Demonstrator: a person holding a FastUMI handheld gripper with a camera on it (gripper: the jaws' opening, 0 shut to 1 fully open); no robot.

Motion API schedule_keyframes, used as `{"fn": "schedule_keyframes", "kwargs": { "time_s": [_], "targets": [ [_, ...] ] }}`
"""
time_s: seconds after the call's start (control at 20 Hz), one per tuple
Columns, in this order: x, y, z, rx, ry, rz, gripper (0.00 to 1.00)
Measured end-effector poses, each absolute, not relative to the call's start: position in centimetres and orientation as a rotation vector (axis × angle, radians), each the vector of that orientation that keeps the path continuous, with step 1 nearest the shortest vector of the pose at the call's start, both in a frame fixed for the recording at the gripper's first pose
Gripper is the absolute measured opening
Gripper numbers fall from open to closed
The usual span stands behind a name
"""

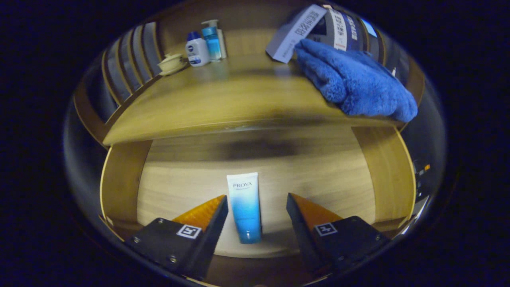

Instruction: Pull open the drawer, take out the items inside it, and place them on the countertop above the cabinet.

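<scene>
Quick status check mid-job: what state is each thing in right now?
drawer: pulled open
tube: lying flat in the drawer, between the fingers, untouched
tongs: open, astride the tube
blue towel: heaped on the countertop
two bottles: upright, at the countertop's back

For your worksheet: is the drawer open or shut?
Open: the drawer shows its wooden floor, where a blue tube lies between the gripper's spread fingers.

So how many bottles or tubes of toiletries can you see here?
3. A white-and-blue tube lies in the open drawer between the open claw's fingers; a white bottle and a blue bottle stand on the countertop.
</scene>
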State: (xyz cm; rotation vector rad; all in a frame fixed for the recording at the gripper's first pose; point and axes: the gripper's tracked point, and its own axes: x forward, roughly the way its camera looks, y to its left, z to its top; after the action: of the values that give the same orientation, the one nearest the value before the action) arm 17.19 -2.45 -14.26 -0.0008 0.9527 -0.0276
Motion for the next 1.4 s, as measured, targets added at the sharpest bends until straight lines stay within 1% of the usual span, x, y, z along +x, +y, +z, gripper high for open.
{"fn": "schedule_keyframes", "kwargs": {
  "time_s": [0.15, 0.3, 0.35, 0.4, 0.45, 0.5, 0.6, 0.9, 1.0, 1.2, 1.4],
  "targets": [
    [16.5, -2.1, -15.9, 0.012, 1.038, -0.015, 0.87],
    [15.8, -1.7, -16.8, 0.033, 1.11, 0.001, 0.8],
    [15.9, -1.8, -17.5, 0.019, 1.115, 0.005, 0.8],
    [15.5, -1.7, -18.2, 0.006, 1.151, 0.009, 0.62],
    [15.0, -1.3, -16.0, -0.043, 1.121, 0.035, 0.44],
    [15.4, -1.2, -16.6, -0.102, 1.102, 0.061, 0.43],
    [16.2, -0.9, -15.7, -0.162, 1.05, 0.066, 0.37],
    [17.6, -0.8, -13.0, -0.056, 0.867, 0.118, 0.37],
    [17.3, -0.9, -10.3, -0.021, 0.82, 0.138, 0.37],
    [19.3, -2.4, -4.6, 0.127, 0.676, 0.087, 0.37],
    [22.2, -4.1, -0.4, 0.182, 0.563, 0.05, 0.36]
  ]
}}
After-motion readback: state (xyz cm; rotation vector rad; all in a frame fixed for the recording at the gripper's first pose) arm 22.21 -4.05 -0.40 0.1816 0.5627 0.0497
